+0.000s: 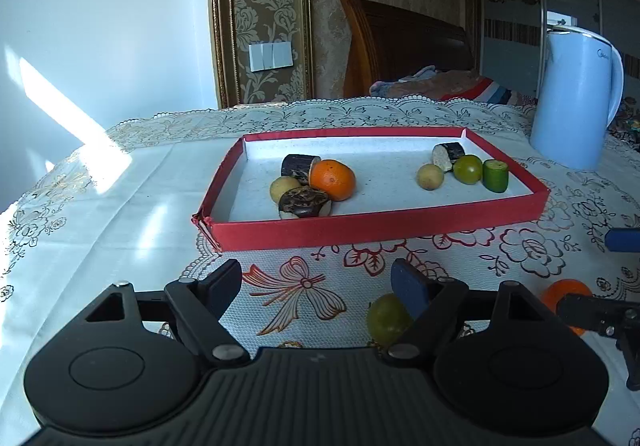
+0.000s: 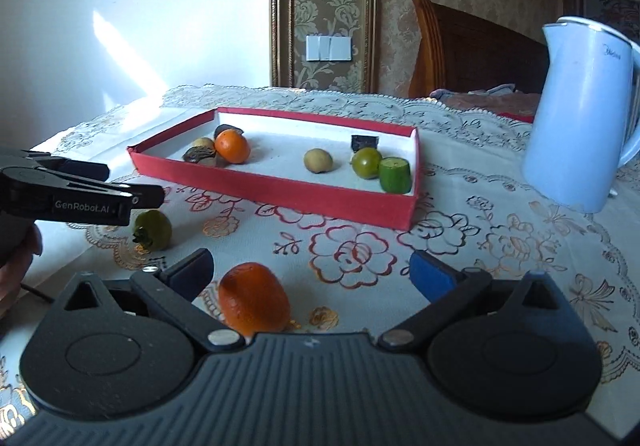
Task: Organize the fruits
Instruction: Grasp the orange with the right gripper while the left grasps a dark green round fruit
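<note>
Left wrist view: left gripper (image 1: 316, 286) jaws wide apart, holding nothing; green fruit (image 1: 386, 318) on the table just beside its right finger. Red tray (image 1: 360, 232) farther off, with an orange (image 1: 333, 179) and other fruit inside. Right wrist view: right gripper (image 2: 314, 270) jaws wide apart, orange fruit (image 2: 254, 298) lying loose between them near the left finger.
</note>
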`<state>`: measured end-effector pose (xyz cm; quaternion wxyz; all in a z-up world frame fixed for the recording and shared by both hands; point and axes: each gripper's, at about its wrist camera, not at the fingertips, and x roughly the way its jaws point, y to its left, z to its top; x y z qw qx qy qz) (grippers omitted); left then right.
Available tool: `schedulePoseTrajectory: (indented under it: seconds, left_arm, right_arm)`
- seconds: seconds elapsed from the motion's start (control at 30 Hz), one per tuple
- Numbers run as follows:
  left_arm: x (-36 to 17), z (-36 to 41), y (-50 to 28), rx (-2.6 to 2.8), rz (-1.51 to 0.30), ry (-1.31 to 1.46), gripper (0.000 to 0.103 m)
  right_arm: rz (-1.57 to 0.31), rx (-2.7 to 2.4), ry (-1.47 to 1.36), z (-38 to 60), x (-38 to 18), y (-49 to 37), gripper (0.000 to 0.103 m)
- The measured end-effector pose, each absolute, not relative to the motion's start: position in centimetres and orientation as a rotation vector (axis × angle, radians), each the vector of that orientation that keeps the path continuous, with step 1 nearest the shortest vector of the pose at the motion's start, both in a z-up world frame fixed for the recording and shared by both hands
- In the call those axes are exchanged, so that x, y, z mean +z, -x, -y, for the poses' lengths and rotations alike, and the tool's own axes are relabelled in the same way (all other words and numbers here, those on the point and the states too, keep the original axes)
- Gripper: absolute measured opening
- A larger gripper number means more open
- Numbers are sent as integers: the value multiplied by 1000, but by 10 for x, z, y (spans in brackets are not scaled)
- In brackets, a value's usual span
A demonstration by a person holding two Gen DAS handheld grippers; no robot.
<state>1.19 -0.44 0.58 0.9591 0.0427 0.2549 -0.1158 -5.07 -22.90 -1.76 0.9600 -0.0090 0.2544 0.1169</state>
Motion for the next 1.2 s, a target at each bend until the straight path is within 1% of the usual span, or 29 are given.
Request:
schedulePoseTrajectory:
  seconds: [0.1,0.43,0.47,0.5,0.53,0.57,0.6,0.63,0.67,0.73,0.93,0.97,1.0,1.1,1.2]
  left_arm:
    - [7,8,-5,-260,-485,-99,82]
    - [-7,27,-8,-294,-565,-209,82]
    - [-8,28,-9,-295,-567,-214,83]
    - [-9,30,-9,-290,-572,-223,88]
    - [-12,32,-11,-266,-583,-242,88]
    - [-14,34,-13,-242,-595,-257,88]
    - [-16,34,-15,-228,-606,-261,89]
    - [-15,31,-17,-231,-611,-242,89]
    - [-15,29,-19,-222,-617,-231,89]
    - [-15,25,-22,-215,-631,-206,89]
    - [-15,20,-26,-175,-639,-184,90]
    - [-15,18,-27,-169,-643,-178,91]
    - [-15,17,-28,-162,-647,-170,92]
    - [-16,15,-29,-163,-654,-155,92]
    - [-16,18,-27,-159,-644,-172,92]
  right_arm:
    - [-550,258,18,229,-23,56,103]
    - [-584,277,72,215,-29,52,103]
    - [-587,278,76,213,-29,51,103]
    - [-590,279,78,211,-29,49,103]
    - [-595,284,82,209,-29,47,102]
    - [-604,296,89,206,-30,45,98]
    - [-615,306,95,203,-30,43,92]
    - [-628,305,102,199,-31,41,88]
    - [-638,303,111,196,-33,39,82]
    - [-635,305,112,195,-32,38,82]
    - [-630,304,96,197,-33,38,77]
    - [-624,306,96,196,-33,39,73]
    - [-621,313,97,196,-32,41,63]
    - [-616,320,117,193,-32,43,58]
    - [-617,319,116,193,-32,43,58]
